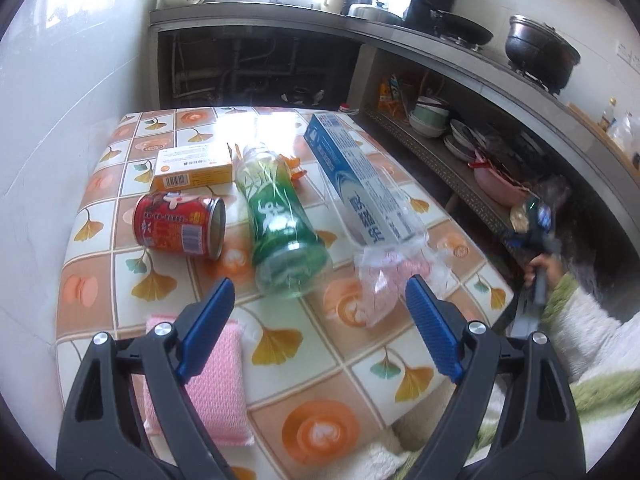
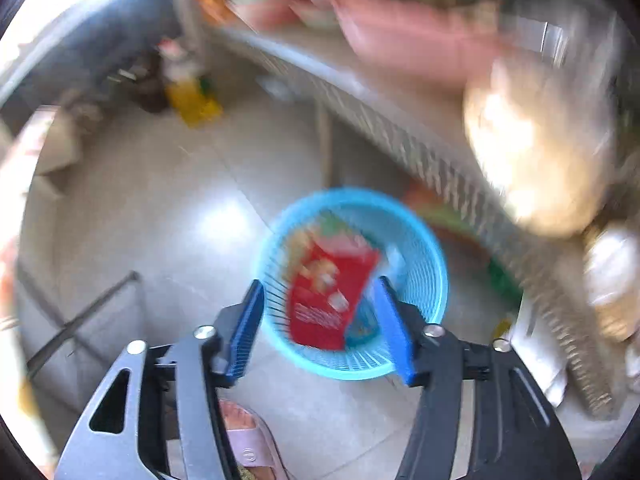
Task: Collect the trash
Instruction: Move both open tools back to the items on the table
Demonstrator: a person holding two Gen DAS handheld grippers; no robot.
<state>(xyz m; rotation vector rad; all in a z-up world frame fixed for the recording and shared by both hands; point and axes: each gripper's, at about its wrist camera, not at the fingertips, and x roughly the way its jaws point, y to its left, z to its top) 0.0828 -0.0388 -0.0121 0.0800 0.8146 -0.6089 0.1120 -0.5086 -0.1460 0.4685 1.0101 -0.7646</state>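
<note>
In the left wrist view my left gripper (image 1: 320, 284) is open and empty above the table's near part. Beyond it lie a green plastic bottle (image 1: 280, 216), a red can (image 1: 180, 226) on its side, an orange box (image 1: 194, 168), a blue and white carton (image 1: 356, 176) and a clear plastic bag (image 1: 384, 280). In the blurred right wrist view my right gripper (image 2: 320, 284) is open above a blue mesh basket (image 2: 420, 240) on the floor. A red packet (image 2: 328, 292) lies or falls in the basket between the fingers.
A pink sponge (image 1: 216, 376) lies under the left finger. The tiled-pattern table (image 1: 320, 368) stands against a white wall. Shelves with bowls (image 1: 432, 120) and a pink basin (image 2: 420, 40) run along the right. A slippered foot (image 2: 248, 436) is below the right gripper.
</note>
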